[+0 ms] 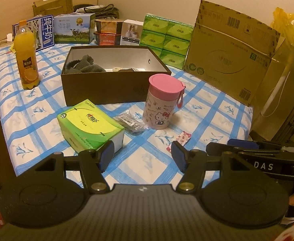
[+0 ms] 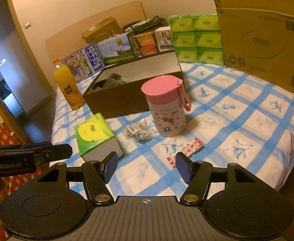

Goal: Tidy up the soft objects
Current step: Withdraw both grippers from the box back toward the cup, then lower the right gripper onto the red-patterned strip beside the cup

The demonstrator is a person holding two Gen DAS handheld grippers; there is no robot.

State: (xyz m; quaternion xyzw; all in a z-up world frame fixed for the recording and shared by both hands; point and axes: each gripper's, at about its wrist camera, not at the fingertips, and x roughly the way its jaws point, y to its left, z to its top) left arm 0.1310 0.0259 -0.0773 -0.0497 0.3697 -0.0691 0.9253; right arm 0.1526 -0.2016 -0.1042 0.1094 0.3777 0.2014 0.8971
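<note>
Hovering over the near edge of the blue-checked tablecloth (image 1: 36,120), the left gripper (image 1: 143,156) and right gripper (image 2: 146,165) both stand with jaws apart and nothing between them. A green tissue pack (image 1: 90,124) lies just ahead of the left one, touching neither. Beyond it sits the dark open box (image 1: 114,88), with grey socks (image 1: 86,65) lying inside its left end. A pink-lidded cup (image 1: 162,102) stands right of the pack.

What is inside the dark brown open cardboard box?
Inside the dark brown open cardboard box: grey fuzzy cloth and a small cream item. The front wall hides the rest.
</note>
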